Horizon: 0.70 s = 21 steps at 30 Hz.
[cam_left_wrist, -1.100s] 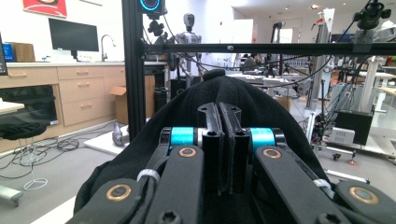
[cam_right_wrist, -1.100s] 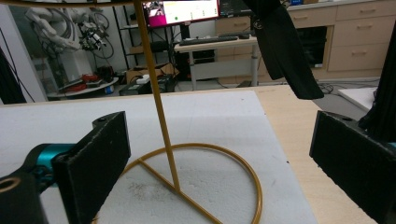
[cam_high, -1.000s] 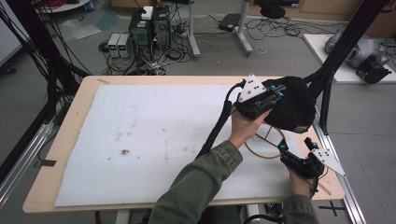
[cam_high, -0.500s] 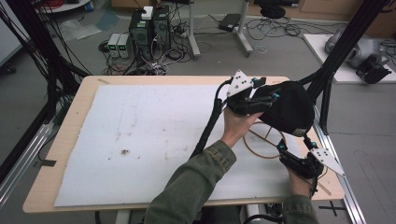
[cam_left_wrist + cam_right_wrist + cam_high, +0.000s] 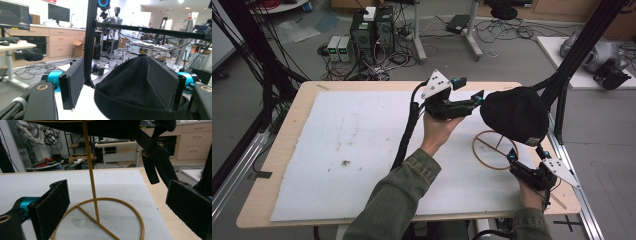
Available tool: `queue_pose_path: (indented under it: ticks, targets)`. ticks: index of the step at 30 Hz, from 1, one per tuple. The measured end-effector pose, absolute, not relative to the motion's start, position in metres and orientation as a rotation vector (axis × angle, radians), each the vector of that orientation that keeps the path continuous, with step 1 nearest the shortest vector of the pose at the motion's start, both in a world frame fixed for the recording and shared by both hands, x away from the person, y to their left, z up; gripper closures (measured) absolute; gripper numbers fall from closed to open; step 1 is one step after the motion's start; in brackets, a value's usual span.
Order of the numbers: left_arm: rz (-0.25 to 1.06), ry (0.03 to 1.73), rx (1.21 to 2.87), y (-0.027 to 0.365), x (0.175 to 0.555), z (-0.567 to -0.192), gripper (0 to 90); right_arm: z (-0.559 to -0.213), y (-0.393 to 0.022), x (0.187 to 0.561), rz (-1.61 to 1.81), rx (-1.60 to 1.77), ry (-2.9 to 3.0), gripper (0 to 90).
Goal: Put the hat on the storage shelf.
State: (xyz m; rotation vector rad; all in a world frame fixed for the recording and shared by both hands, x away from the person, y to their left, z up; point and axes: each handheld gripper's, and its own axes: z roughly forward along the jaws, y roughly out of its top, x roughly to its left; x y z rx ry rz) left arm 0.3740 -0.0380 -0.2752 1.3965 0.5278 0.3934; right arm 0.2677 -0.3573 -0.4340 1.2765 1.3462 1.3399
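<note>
A black knit hat [image 5: 512, 115] sits on top of a thin gold wire stand [image 5: 90, 177] with a ring base, at the right of the white mat [image 5: 362, 130]. My left gripper [image 5: 474, 100] hovers just left of the hat, level with it. Its jaws have just been opening and stand open. In the left gripper view the hat [image 5: 125, 90] lies ahead of the left gripper [image 5: 116, 62], untouched by the pads. My right gripper [image 5: 526, 156] is open low by the ring base. In the right gripper view the stand's pole rises between the wide jaws of the right gripper [image 5: 120, 192], under the hat [image 5: 112, 126].
A black frame post [image 5: 572, 65] slants up right behind the hat. A dark strap [image 5: 155, 162] dangles from the hat towards the right gripper's far jaw. The table's right edge [image 5: 564, 200] runs close to the right hand. Computers and cables lie on the floor beyond.
The left gripper was shut on the hat on its stand; it has let go, opened and drawn back to the left. The right gripper has stayed put.
</note>
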Motion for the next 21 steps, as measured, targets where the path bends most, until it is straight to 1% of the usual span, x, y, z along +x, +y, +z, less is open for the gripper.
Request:
queue_pose_path:
  ticks: [6, 21]
  targets:
    - [0.432, 0.575, 1.397, -0.006, 0.368, -0.281, 29.4, -0.433, -0.351, 0.268, 1.342, 1.265, 1.352, 4.1]
    - [0.561, 0.716, 1.403, 0.079, 0.352, -0.297, 28.1, -0.432, -0.353, 0.263, 1.332, 1.273, 1.340, 4.1]
